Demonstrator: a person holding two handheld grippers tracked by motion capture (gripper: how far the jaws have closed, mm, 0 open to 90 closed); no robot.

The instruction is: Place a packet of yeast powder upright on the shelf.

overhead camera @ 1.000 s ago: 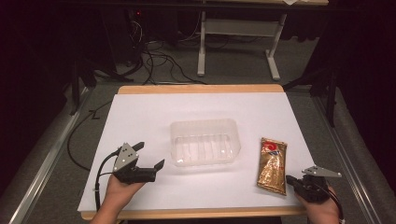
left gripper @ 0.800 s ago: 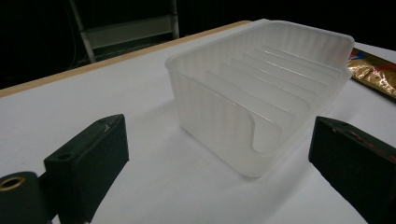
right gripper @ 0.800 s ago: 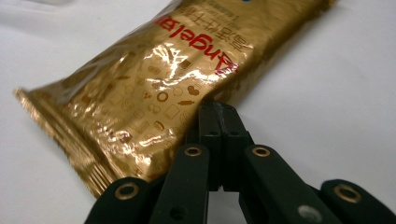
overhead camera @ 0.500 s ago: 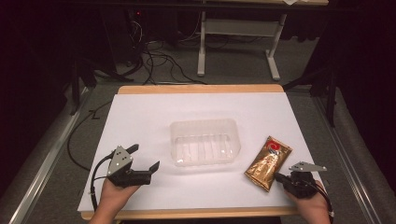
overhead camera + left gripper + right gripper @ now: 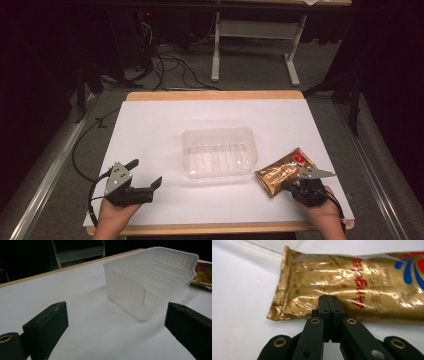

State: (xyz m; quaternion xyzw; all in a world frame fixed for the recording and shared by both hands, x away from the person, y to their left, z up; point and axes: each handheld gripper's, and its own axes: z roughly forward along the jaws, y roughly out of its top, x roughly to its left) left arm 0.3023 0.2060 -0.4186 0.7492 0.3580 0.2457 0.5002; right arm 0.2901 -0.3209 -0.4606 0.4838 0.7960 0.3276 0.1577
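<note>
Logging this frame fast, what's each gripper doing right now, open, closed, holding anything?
Left gripper: open, jaws wide apart, holding nothing, facing the clear plastic tray.
Right gripper: jaws shut on the edge of the gold snack packet.

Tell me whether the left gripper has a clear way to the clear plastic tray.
Probably yes. The left gripper is open and faces the clear plastic tray, with bare white tabletop between them. The gold packet lies on the tray's far side.

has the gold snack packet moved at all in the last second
Yes. In the high view the gold snack packet, pinched by the right gripper, has swung from lying lengthways to a diagonal, and its near end now sits closer to the clear plastic tray, which stayed put.
</note>
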